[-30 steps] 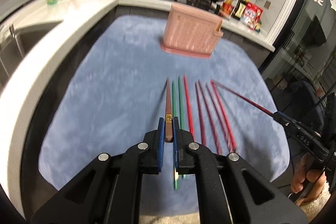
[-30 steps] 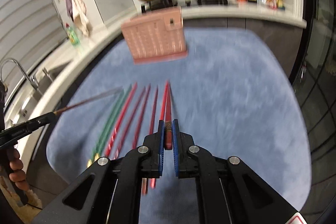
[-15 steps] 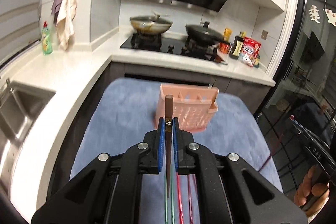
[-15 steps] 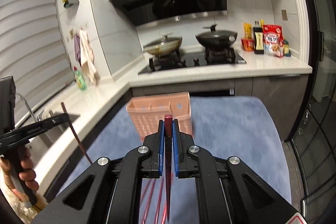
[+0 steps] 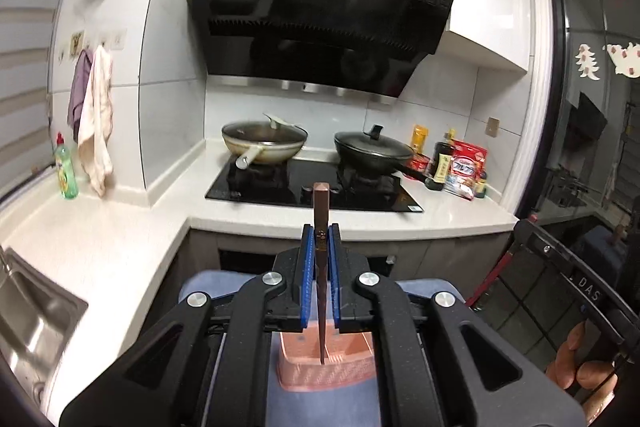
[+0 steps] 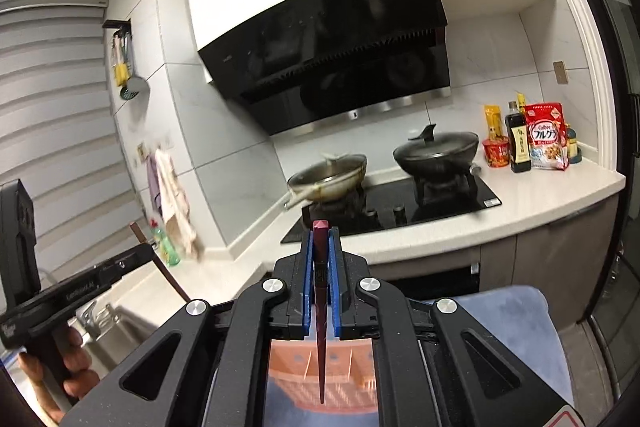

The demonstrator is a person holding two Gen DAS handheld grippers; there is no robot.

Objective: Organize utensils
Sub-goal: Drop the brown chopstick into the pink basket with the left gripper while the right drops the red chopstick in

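Now both hand-held grippers, left gripper clamped on a brown wooden chopstick and right gripper on a dark red chopstick, hang above the pink slotted plastic utensil basket, ready for lowering tips-first into a compartment.

left gripper: I see matt black plastic arms, ribbed blue pads, 4 shiny metal bolts
brown chopstick: looks like dull lacquered wood
right gripper: same matt black plastic
red chopstick: smooth, faintly glossy
pink basket: matt perforated plastic
mat: blue, fuzzy cloth
range hood: I read glossy black glass
sink: brushed steel, near left
counter: smooth white stone
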